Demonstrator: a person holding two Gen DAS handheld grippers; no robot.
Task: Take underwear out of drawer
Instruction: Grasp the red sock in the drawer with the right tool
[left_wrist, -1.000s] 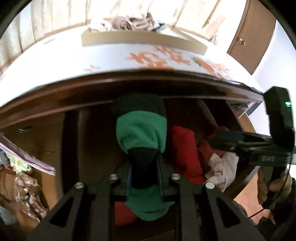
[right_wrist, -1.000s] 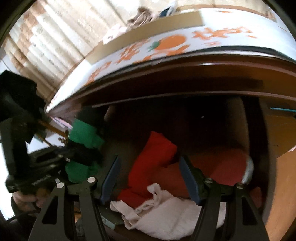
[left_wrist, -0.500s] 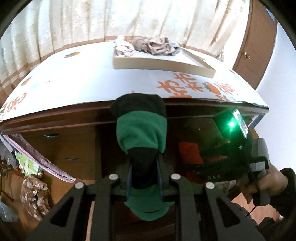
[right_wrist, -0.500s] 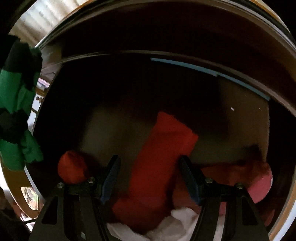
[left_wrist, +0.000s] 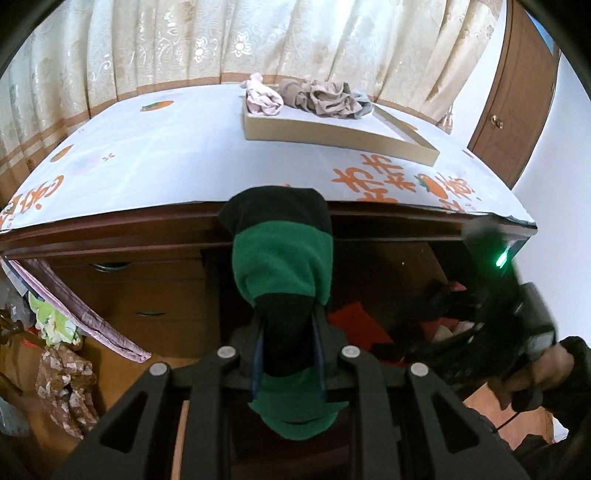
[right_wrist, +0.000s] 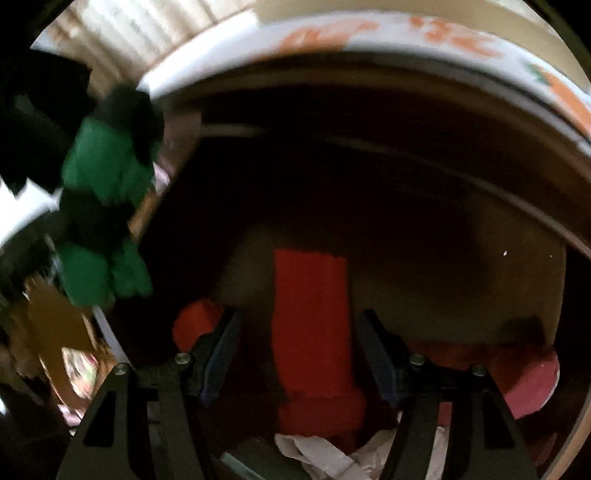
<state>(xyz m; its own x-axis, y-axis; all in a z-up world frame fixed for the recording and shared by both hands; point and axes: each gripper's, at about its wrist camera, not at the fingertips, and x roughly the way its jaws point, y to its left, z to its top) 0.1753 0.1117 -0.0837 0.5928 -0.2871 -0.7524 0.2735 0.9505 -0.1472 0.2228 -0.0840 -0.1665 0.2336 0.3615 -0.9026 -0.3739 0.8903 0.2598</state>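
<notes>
Fleece-like fabric, soft and matte: green-and-black underwear (left_wrist: 282, 280) is a rolled, banded bundle, clamped between the left gripper (left_wrist: 288, 354) fingers, held up in front of the dresser edge, clear of the drawer (right_wrist: 406, 229). In the right wrist view the same bundle hangs at upper left, blurred.

Right gripper (right_wrist: 301, 358) fingers stand apart, ribbed dark pads, nothing pinched; a folded red garment (right_wrist: 312, 332) lies in the drawer between and below them. Can't tell whether the pads touch it. Around it: small red roll (right_wrist: 195, 321) to the left, pinkish-red piece (right_wrist: 532, 384) at right, crumpled white cloth (right_wrist: 332, 458) at the near edge. Drawer interior is dark brown wood.

Dresser top carries a white sheet with orange print (left_wrist: 155, 155). On it, a shallow beige cardboard tray (left_wrist: 332, 133) with crumpled beige and pink garments (left_wrist: 314, 96) at its far end. Patterned cream curtain (left_wrist: 258, 37) behind, brown door (left_wrist: 517, 92) at right. Closed drawers with metal pulls (left_wrist: 129, 288) at left. A hand (left_wrist: 535, 373) grips the right gripper's handle, green LED lit.

Versus a second ago: left gripper has risen, so its view now takes in the whole top sheet and tray rather than the drawer mouth. Right gripper has swung over so the red garment now sits upright between its fingers; before it lay angled.
</notes>
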